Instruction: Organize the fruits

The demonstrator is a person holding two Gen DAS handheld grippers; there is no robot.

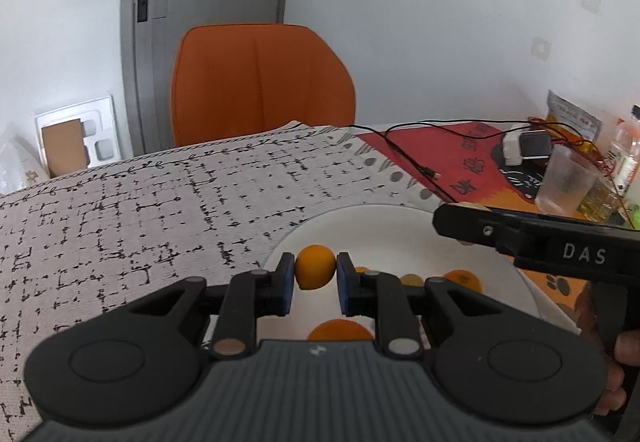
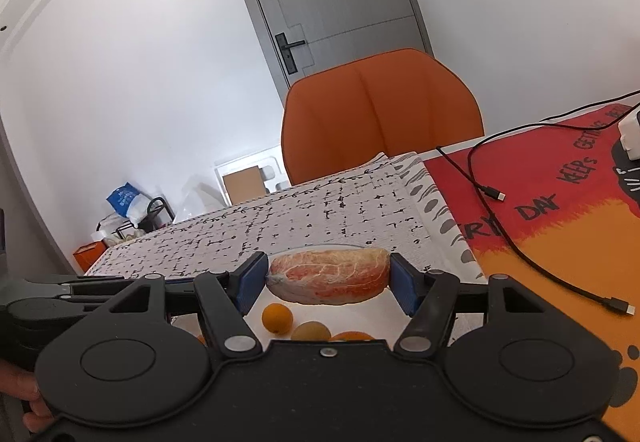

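Observation:
My left gripper (image 1: 315, 274) is shut on a small orange fruit (image 1: 315, 267) and holds it over the near left rim of a white plate (image 1: 384, 234). More small orange fruits (image 1: 460, 279) lie on the plate, partly hidden behind the fingers. My right gripper (image 2: 328, 280) is shut on a peeled grapefruit segment (image 2: 328, 276), pink-orange with white pith, above the same plate (image 2: 360, 308). Small orange fruits (image 2: 276, 318) lie on the plate under it. The right gripper's body crosses the left wrist view at the right (image 1: 540, 242).
The plate sits on a white cloth with black marks (image 1: 140, 210). A red and orange mat (image 2: 560, 210) with black cables (image 2: 492, 194) lies to the right. A clear plastic cup (image 1: 566, 180), bottles and a charger stand at the far right. An orange chair (image 1: 260, 82) is behind the table.

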